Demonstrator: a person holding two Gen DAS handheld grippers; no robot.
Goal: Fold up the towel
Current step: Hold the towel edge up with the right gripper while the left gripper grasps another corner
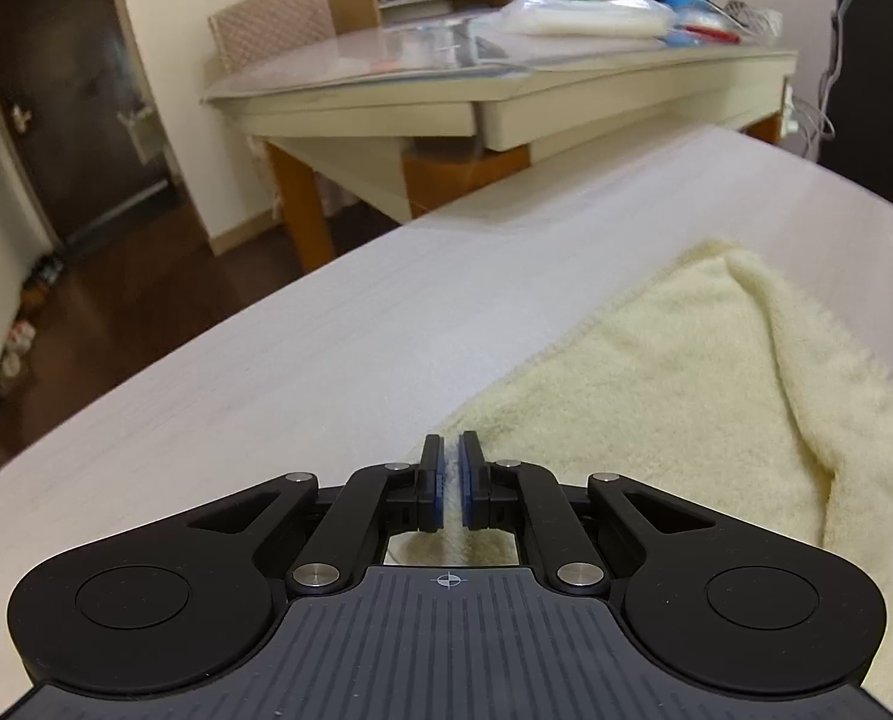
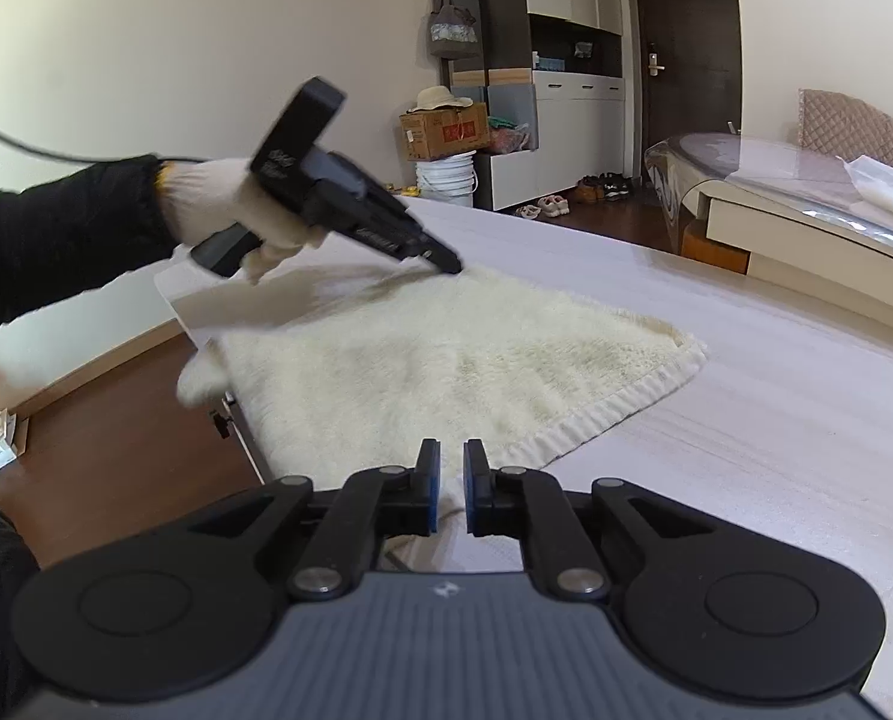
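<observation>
A fluffy cream towel (image 2: 446,360) lies on the white table (image 2: 776,420), one part hanging over the table's left edge. In the left wrist view the towel (image 1: 686,372) lies to the right, with a fold ridge across it. My left gripper (image 1: 452,441) is shut on the towel's near corner; cream cloth shows between the blue pads (image 1: 439,480). It also shows in the right wrist view (image 2: 446,264), held by a gloved hand at the towel's far edge. My right gripper (image 2: 452,450) is shut on the towel's near edge, with a narrow gap between its fingers.
A second table (image 1: 506,102) with plastic sheets, a blue jug and a small oven stands beyond the white table. Dark wood floor (image 2: 116,480) lies off the left edge. A cardboard box, bucket, shoes and cabinets stand at the back of the room.
</observation>
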